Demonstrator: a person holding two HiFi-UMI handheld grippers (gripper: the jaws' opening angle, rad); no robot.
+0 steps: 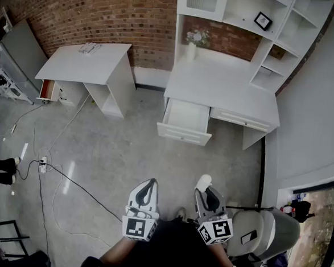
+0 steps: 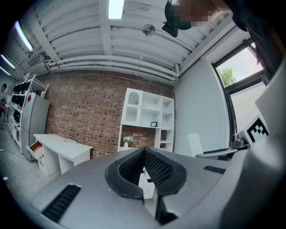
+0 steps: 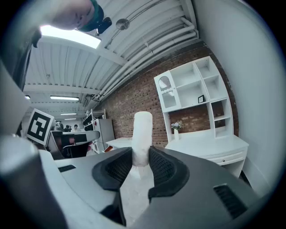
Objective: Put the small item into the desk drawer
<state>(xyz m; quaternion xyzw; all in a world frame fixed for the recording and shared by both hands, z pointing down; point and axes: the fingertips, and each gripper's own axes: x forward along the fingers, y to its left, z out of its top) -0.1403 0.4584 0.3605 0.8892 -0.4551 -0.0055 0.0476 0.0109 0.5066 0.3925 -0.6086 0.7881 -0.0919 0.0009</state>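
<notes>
My right gripper (image 1: 204,191) is shut on a small white cylindrical item (image 1: 203,181), which sticks up past the pads (image 3: 161,166) in the right gripper view (image 3: 142,132). My left gripper (image 1: 149,183) hangs beside it, shut with nothing between its meeting tips (image 2: 143,151). Both are held low over the concrete floor, well short of the white desk (image 1: 227,88). The desk's left drawer (image 1: 181,135) stands pulled out and looks empty. In the right gripper view the desk (image 3: 210,144) lies ahead to the right.
A white hutch with shelves (image 1: 265,28) rises over the desk, with a vase of flowers (image 1: 194,42) on the desktop. A second white desk (image 1: 86,61) stands at the left. Cables (image 1: 55,176) trail over the floor. A grey chair (image 1: 263,229) is close on my right.
</notes>
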